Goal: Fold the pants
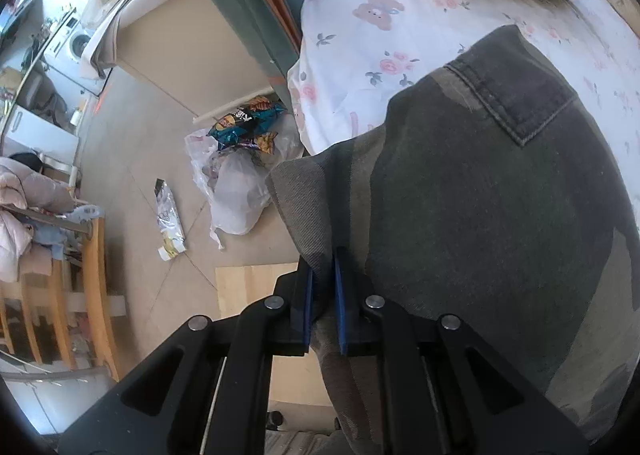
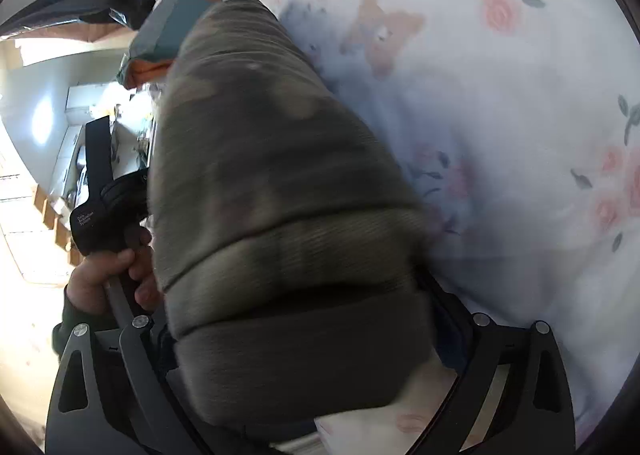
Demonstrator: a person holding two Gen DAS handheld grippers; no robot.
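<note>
Pinching a fold of the dark pants (image 1: pixel 480 191) between blue pads, the left tongs (image 1: pixel 323 291) hold them over the edge of the floral bed sheet (image 1: pixel 360 15); right tongs (image 2: pixel 304 335) are smothered by blurred cloth (grip impossible to tell), pants draped beside the sheet

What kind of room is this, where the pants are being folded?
Most likely a lived-in home, a bedroom open to a laundry or kitchen area. The pants lie on a bed with a floral bear-print sheet, a washing machine stands in the background, and snack bags lie on the tiled floor.
</note>
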